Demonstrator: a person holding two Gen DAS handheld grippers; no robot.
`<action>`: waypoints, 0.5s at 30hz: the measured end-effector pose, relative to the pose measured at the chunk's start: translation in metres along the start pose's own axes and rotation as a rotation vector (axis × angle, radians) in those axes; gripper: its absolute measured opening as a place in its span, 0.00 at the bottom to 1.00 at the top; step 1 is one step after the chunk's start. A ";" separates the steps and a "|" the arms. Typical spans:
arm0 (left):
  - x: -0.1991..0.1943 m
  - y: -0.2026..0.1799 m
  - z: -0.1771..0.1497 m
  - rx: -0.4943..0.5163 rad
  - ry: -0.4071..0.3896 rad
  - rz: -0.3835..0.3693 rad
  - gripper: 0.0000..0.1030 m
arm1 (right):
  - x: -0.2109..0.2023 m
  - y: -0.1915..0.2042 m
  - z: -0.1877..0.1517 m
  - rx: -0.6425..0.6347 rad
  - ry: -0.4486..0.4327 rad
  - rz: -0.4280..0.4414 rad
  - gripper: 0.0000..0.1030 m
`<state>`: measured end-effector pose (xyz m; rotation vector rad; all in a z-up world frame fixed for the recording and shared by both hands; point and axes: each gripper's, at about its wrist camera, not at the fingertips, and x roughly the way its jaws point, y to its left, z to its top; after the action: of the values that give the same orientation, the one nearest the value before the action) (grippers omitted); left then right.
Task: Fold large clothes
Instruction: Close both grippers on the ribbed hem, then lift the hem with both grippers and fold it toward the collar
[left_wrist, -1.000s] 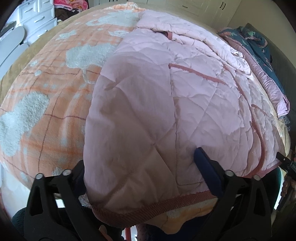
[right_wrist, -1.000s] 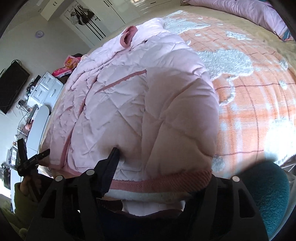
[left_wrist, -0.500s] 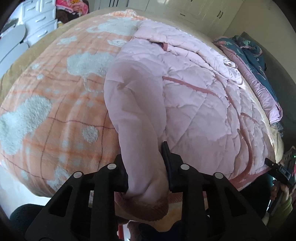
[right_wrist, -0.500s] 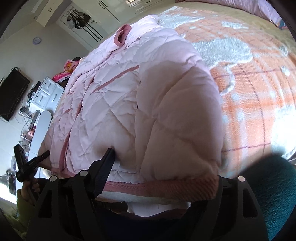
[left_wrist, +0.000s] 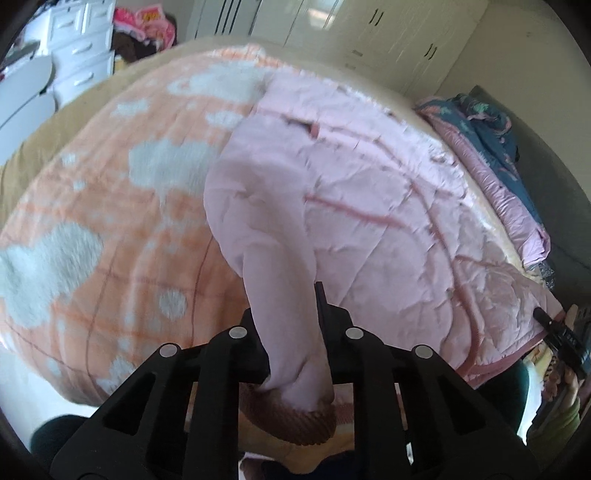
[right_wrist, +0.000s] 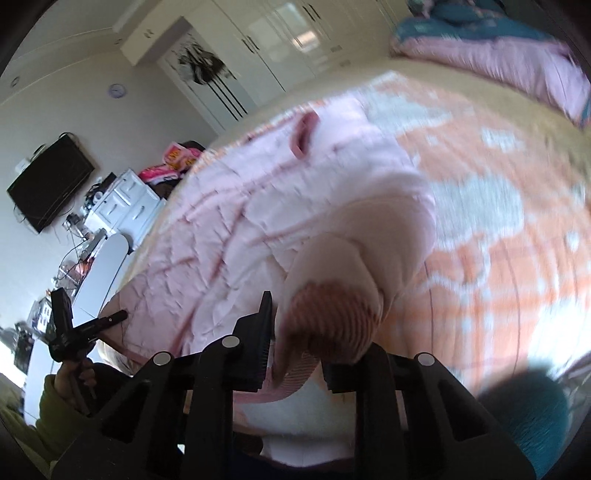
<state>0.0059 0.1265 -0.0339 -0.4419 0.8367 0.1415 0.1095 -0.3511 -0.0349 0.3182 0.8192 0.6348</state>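
Both grippers, left (left_wrist: 291, 332) and right (right_wrist: 295, 343), angled downward, clamped on pink jacket (left_wrist: 369, 206) hem (bunched).

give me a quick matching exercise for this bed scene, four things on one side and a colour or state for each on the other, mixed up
Things:
1. pink quilted jacket
2. blanket
3. left gripper
4. television

Descriptions:
A. orange with pale fluffy patches
B. dark screen mounted on the wall
C. lying on the bed, hem pinched at both near corners
D. shut on a bunched fold of pink fabric

Pairs: 1-C, 2-A, 3-D, 4-B
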 end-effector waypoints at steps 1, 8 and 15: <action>-0.003 -0.002 0.003 0.002 -0.011 -0.006 0.09 | -0.001 0.003 0.005 -0.012 -0.009 -0.001 0.20; -0.021 -0.015 0.029 0.027 -0.086 -0.028 0.09 | -0.007 0.015 0.039 -0.041 -0.072 -0.002 0.19; -0.035 -0.028 0.061 0.046 -0.158 -0.053 0.09 | -0.014 0.026 0.072 -0.066 -0.123 -0.006 0.18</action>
<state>0.0331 0.1293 0.0368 -0.4045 0.6713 0.1062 0.1469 -0.3416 0.0322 0.2920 0.6796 0.6290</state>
